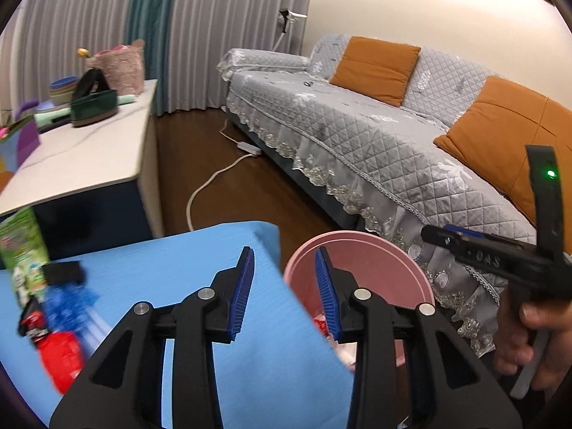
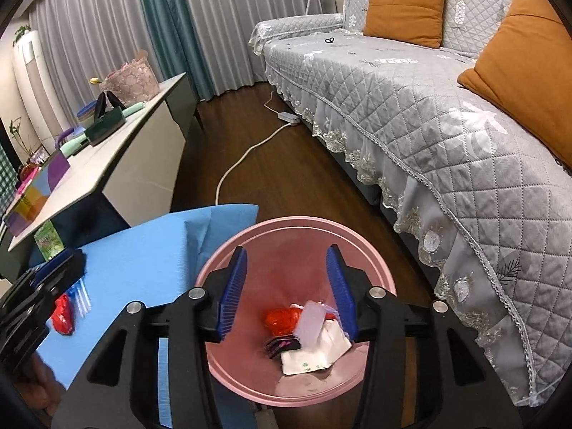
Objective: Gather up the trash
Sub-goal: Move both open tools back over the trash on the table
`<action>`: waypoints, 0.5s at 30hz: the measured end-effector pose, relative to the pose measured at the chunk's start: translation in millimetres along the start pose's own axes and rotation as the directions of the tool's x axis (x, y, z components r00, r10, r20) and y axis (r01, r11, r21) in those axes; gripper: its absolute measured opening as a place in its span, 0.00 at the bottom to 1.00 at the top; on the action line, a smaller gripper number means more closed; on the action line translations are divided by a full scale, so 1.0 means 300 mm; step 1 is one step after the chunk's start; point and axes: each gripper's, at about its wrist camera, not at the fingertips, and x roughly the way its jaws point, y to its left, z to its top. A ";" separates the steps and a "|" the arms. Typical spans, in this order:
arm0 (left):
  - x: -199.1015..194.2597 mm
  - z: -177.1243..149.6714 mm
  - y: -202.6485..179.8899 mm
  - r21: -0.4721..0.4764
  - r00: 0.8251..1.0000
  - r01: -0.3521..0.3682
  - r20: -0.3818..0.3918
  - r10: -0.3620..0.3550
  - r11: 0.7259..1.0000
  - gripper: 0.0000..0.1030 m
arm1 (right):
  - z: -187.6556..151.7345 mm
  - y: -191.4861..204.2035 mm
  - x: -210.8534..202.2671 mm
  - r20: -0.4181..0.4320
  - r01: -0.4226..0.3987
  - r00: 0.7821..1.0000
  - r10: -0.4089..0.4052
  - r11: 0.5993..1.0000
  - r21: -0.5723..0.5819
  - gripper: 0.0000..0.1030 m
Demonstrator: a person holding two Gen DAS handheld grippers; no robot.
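Observation:
A pink bin point(image 2: 296, 228) stands on the floor beside a blue mat point(image 2: 143, 268). Inside lie a red wrapper point(image 2: 282, 320), a white wrapper point(image 2: 314, 354), a pale pink piece point(image 2: 311, 321) and a small dark packet point(image 2: 280, 345). My right gripper point(image 2: 286, 286) is open and empty above the bin. My left gripper point(image 1: 284, 286) is open and empty over the mat's edge point(image 1: 171, 261), with the bin point(image 1: 357, 243) to its right. On the mat at the left lie a red wrapper point(image 1: 59, 357), a blue crinkled wrapper point(image 1: 69, 302) and a green packet point(image 1: 23, 246).
A grey quilted sofa point(image 2: 411, 89) with orange cushions point(image 2: 404, 7) runs along the right. A white cabinet point(image 2: 118, 164) carrying bags and bowls stands at the left. A white power cable point(image 2: 246, 153) lies on the dark wood floor between them.

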 end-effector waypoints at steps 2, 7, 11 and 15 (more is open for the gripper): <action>-0.059 -0.013 0.033 -0.005 1.000 -0.015 0.011 0.015 1.000 0.34 | -0.001 0.019 -0.013 0.010 -0.008 1.000 0.008 1.000 -0.003 0.46; -0.221 -0.062 0.140 -0.021 0.997 -0.067 0.040 0.068 0.998 0.34 | -0.008 0.110 -0.062 0.047 -0.053 0.997 0.054 0.998 -0.024 0.42; -0.324 -0.113 0.256 -0.044 0.991 -0.127 0.043 0.129 0.991 0.34 | -0.021 0.218 -0.111 0.083 -0.102 0.991 0.109 0.992 -0.078 0.34; -0.390 -0.166 0.395 -0.107 0.977 -0.202 0.044 0.207 0.974 0.34 | -0.043 0.306 -0.141 0.087 -0.169 0.980 0.181 0.978 -0.126 0.29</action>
